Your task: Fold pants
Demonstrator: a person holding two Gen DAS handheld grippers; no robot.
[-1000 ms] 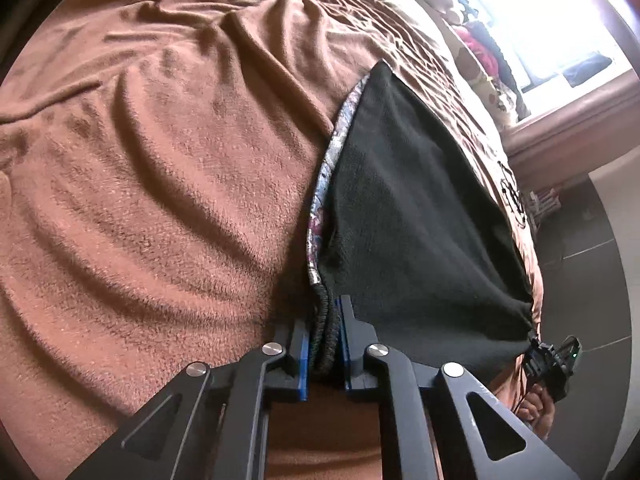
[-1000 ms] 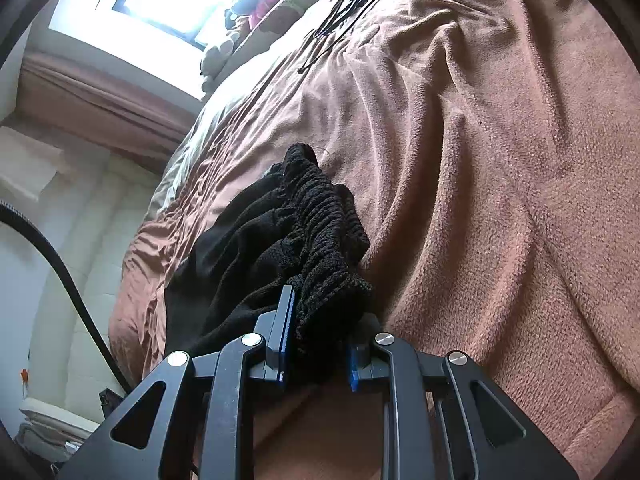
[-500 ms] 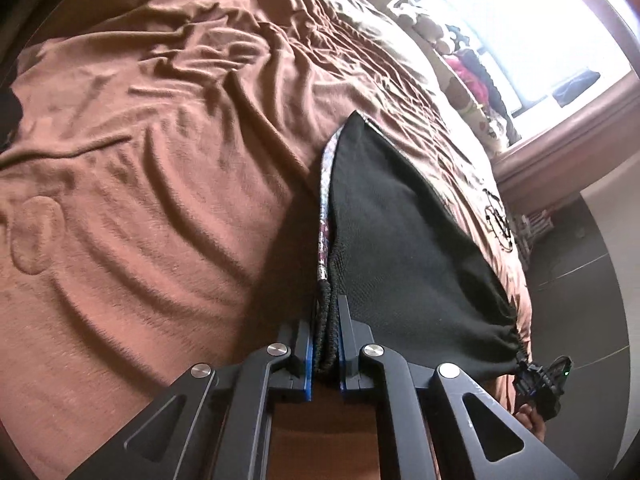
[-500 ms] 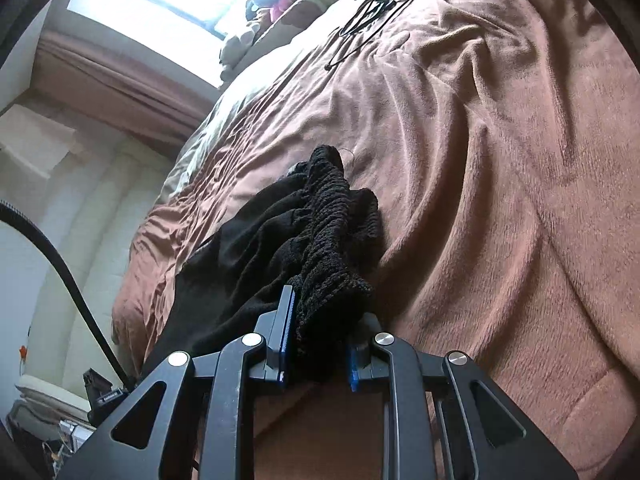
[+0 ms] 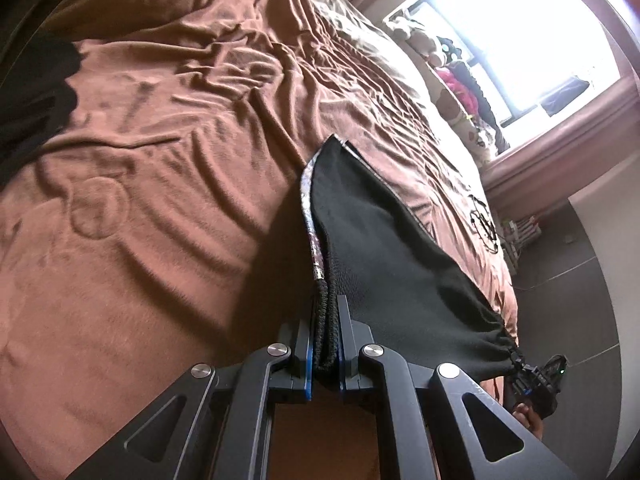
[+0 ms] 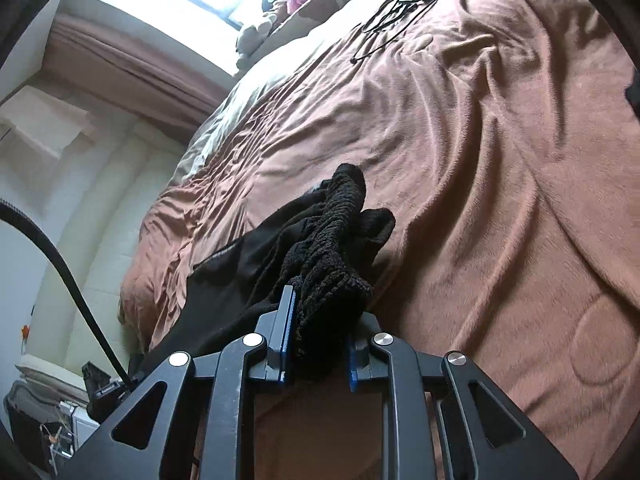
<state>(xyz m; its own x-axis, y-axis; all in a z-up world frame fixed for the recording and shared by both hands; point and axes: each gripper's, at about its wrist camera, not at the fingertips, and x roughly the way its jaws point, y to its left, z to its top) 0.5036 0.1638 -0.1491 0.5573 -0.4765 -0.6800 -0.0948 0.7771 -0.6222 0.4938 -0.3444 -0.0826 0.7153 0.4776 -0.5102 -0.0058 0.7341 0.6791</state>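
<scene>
2 grippers are holding the black pants off the brown blanket (image 5: pixel 160 208). At the bottom centre of the left wrist view, the left gripper (image 5: pixel 325 354) is pinching a thin ribbed edge of the black pants (image 5: pixel 380 248) between nearly closed jaws, and the cloth is stretching taut toward the lower right, where the right gripper (image 5: pixel 538 386) is showing small. At the bottom centre of the right wrist view, the right gripper (image 6: pixel 318 344) is clamping a thick bunch of the ribbed waistband (image 6: pixel 332 248), jaws narrow but held apart by the wad.

Judging by this, the step in hand is lifting and spreading the garment before a fold; the next move is likely calling for carrying both held ends over the bed and laying the cloth flat, keeping the tension even.

Both legs are hanging out of sight below the held edge, so their lie cannot be told. Whatever dark thing is sitting at the left edge of the left wrist view is cut off.
</scene>
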